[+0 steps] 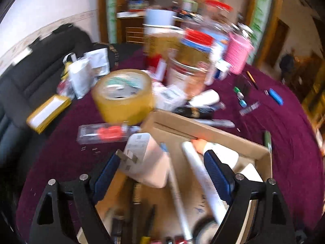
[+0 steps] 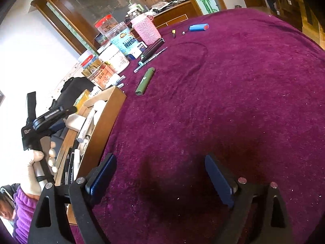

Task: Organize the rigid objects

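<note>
Left tool [image 1: 160, 160] hangs wide open over the cardboard box [image 1: 203, 127], white charger [image 1: 146, 158] between its jaws but not pinched. Right tool [image 2: 160, 166] is spread wide too, gripping nothing, just above bare purple desk [image 2: 223, 101]; green pen [image 2: 145, 81] lies well ahead.

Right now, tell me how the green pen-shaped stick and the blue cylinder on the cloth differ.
The green stick is olive, long and slim; the blue cylinder is bright blue, shorter and stubbier, with a red end. The stick lies nearer the cardboard box; the cylinder lies farther back, past the pink cup. Both lie flat on the purple cloth, untouched.
</note>
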Available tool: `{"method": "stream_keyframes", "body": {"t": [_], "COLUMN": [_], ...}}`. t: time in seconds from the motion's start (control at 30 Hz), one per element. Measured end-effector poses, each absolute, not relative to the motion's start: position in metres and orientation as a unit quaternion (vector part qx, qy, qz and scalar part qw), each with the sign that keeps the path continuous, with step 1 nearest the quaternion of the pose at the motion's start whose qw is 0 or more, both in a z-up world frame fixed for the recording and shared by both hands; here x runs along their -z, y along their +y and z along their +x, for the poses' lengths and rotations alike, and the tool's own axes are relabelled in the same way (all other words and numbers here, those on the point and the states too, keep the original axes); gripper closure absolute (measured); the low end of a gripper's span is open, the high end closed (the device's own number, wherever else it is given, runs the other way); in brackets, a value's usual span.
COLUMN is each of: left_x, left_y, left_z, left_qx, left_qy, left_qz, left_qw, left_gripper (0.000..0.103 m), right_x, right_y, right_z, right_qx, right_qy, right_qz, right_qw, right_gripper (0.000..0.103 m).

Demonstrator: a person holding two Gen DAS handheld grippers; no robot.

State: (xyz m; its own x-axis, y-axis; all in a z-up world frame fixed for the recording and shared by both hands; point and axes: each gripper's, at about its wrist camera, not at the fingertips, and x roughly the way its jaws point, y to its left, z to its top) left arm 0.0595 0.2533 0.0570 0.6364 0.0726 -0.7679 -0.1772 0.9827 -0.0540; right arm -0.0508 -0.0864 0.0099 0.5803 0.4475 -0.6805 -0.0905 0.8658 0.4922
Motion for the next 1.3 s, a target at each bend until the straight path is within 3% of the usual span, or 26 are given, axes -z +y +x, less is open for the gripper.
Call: {"method": "stream_keyframes", "body": {"t": [0.1,0.3,0.4,0.5,0.63,0.77,0.83,0.97,1.1,1.3], "left_x": [-0.062,-0.036,-0.029,-0.058,-0.087,-0.078,-0.068,-0.073,-0.068,-0.071], "left_y": [0.235,0.242,0.268,0.282,0.281,0.266,0.264,0.283,0.296,0.308], "left_z": [0.068,0.106,0.106,0.083,0.070,0.072,0.076,0.068,0.068,0.065], "left_qx": [-0.021,-0.024,-0.034,-0.004,-0.018,-0.001,-0.041,-0.122,-0.173,-0.141], "left_qy": [0.410,0.472,0.482,0.434,0.408,0.427,0.441,0.421,0.424,0.411], "left_qz": [-0.051,-0.090,-0.146,-0.182,-0.133,-0.078,-0.043,-0.047,-0.022,-0.074], "left_qw": [0.911,0.877,0.863,0.882,0.903,0.901,0.896,0.898,0.888,0.897], "left_gripper": [0.018,0.020,0.035,0.035,0.035,0.035,0.044,0.049,0.048,0.047], "right_x": [-0.010,-0.010,-0.010,-0.010,-0.010,-0.009,-0.009,-0.009,-0.009,-0.010], "right_y": [-0.086,-0.086,-0.086,-0.084,-0.082,-0.082,-0.083,-0.084,-0.083,-0.084], "right_z": [-0.050,-0.050,-0.050,-0.049,-0.046,-0.047,-0.047,-0.047,-0.047,-0.047], "right_qx": [-0.157,-0.158,-0.159,-0.162,-0.170,-0.172,-0.173,-0.174,-0.175,-0.175], "right_qy": [0.431,0.431,0.431,0.432,0.434,0.433,0.433,0.432,0.432,0.432], "right_qz": [0.206,0.207,0.208,0.206,0.203,0.205,0.206,0.209,0.209,0.209], "right_qw": [0.864,0.864,0.864,0.863,0.861,0.861,0.860,0.860,0.860,0.860], "right_gripper": [0.010,0.010,0.010,0.007,0.003,0.002,0.002,0.002,0.002,0.002]}}
